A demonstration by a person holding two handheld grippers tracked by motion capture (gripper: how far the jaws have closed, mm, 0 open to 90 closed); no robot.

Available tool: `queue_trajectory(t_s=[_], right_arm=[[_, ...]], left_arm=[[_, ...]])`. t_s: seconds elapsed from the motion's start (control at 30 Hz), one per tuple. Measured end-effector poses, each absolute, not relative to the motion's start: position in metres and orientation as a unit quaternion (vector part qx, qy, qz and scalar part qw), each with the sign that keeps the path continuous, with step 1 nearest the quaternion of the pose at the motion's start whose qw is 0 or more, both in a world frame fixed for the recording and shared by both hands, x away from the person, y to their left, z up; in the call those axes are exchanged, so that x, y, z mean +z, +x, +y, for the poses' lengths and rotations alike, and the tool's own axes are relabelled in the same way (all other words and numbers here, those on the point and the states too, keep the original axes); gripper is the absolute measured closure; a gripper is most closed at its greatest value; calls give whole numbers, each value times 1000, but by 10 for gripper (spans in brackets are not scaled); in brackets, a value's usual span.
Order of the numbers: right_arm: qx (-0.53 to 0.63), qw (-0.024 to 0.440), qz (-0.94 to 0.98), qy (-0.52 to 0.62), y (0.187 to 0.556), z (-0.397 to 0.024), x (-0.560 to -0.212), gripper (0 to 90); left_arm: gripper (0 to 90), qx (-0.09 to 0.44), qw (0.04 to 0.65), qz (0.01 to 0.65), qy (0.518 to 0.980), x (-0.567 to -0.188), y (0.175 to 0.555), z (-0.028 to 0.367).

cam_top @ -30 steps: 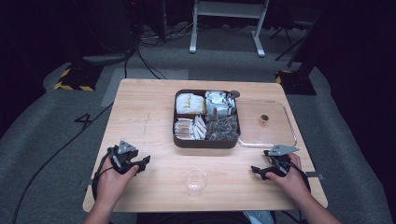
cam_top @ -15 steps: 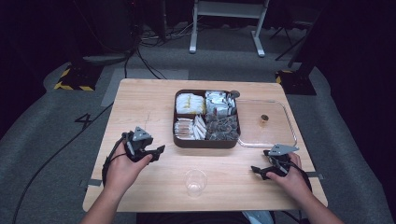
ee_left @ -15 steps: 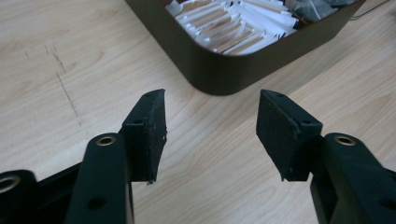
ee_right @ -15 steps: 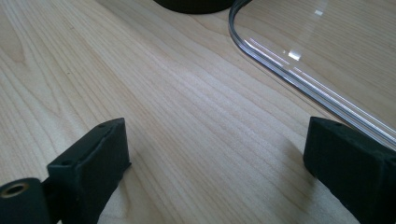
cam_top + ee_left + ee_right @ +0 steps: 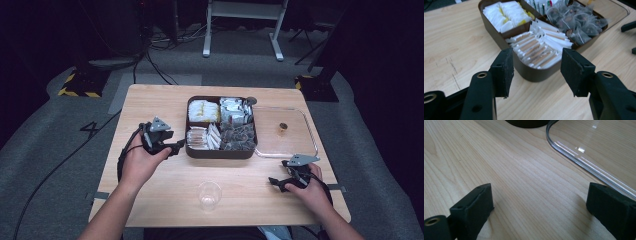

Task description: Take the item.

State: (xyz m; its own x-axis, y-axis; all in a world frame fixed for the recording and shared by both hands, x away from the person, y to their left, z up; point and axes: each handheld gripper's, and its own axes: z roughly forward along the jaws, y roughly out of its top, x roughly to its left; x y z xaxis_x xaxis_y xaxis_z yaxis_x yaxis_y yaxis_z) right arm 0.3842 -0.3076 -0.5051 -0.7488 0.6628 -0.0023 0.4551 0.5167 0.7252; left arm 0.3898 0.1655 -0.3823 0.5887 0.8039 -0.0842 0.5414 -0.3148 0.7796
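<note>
I have the left gripper (image 5: 176, 146) near the middle left of the high view, jaws spread wide and empty, pointed at the brown box (image 5: 220, 150). In the left gripper view, the paper sachets (image 5: 541, 50) sit in the near compartment at centre frame, just beyond my jaws. Nothing is picked yet, so I judge the work barely begun. The right gripper (image 5: 278, 182) rests wide open on the table (image 5: 160, 200) at lower right, beside the clear lid (image 5: 584, 162). The plastic cup (image 5: 209, 195) at lower centre stands empty.
</note>
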Motion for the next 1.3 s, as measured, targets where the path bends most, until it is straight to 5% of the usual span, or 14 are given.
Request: queue_trajectory(t_s=[1.3], right_arm=[[373,143,858,324,383,-308,-505,119]], left_arm=[[418,173,390,397,812,-385,505,101]])
